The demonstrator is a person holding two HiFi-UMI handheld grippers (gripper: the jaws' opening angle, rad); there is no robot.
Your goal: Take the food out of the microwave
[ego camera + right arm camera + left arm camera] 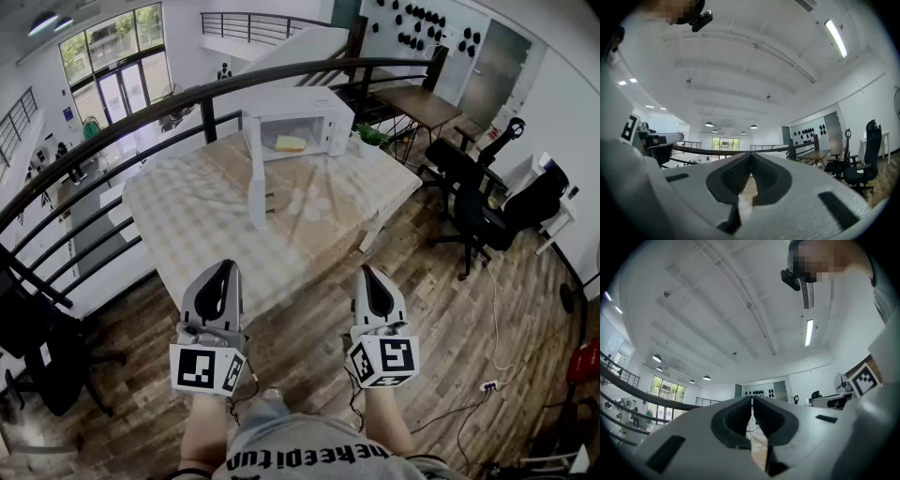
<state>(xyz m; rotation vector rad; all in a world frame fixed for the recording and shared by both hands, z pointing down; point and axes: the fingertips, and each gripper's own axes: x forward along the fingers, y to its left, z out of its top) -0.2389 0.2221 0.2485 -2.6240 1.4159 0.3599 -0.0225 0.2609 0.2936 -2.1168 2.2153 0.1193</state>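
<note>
A white microwave (pixel 309 120) stands at the far end of the table (pixel 187 225), its door (pixel 255 178) swung wide open toward me. Inside lies a pale yellow piece of food (pixel 291 143). My left gripper (pixel 228 268) and right gripper (pixel 365 271) hover side by side over the table's near edge, well short of the microwave. Both are shut with nothing between the jaws. In the left gripper view (pixel 752 401) and the right gripper view (pixel 750 157) the jaws meet and tilt up toward the ceiling.
A checked cloth covers the table. A small green plant (pixel 370 137) sits right of the microwave. A black railing (pixel 141 117) runs behind the table. Office chairs (pixel 473 187) and a desk (pixel 422 103) stand to the right on the wooden floor.
</note>
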